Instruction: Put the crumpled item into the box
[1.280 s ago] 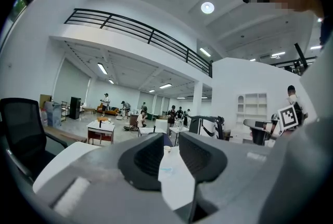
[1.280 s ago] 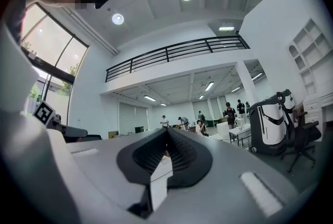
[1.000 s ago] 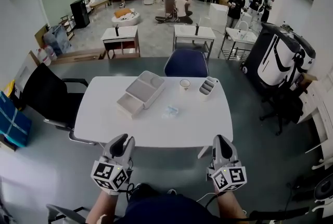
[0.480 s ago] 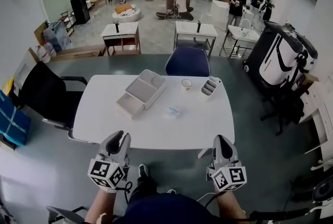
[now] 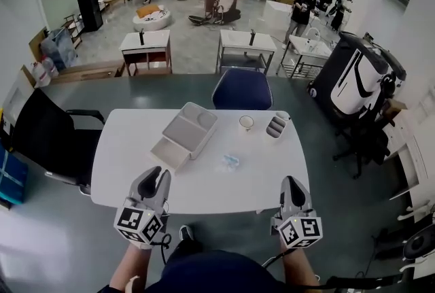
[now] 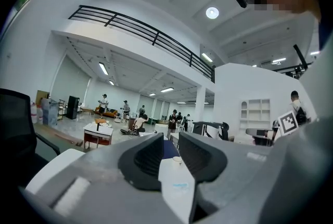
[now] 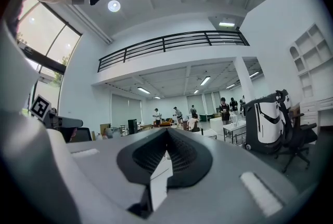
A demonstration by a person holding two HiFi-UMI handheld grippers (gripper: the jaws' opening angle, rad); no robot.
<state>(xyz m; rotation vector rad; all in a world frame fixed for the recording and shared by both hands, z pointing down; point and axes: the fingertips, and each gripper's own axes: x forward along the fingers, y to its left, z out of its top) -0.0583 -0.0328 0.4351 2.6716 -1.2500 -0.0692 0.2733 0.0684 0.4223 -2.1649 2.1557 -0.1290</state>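
Observation:
The crumpled item (image 5: 230,161), a small pale bluish wad, lies on the white table (image 5: 129,162) right of its middle. The box (image 5: 185,134), a grey tray with compartments, lies slantwise to the item's left and farther back. My left gripper (image 5: 155,179) hovers over the table's near edge with its jaws a little apart and nothing between them. In the left gripper view (image 6: 170,137) the table and the wad (image 6: 180,185) show through the gap. My right gripper (image 5: 292,186) is held at the near right edge, shut and empty, its pads meeting in the right gripper view (image 7: 167,132).
A white cup (image 5: 246,122) and a small slotted holder (image 5: 276,126) stand at the table's far right. A blue chair (image 5: 242,89) is behind the table and a black chair (image 5: 41,135) at its left. A black-and-white machine (image 5: 353,81) stands to the right. People work in the far room.
The head view has come closer to the table. Both grippers now reach its near edge. The item and the box have not moved on the table.

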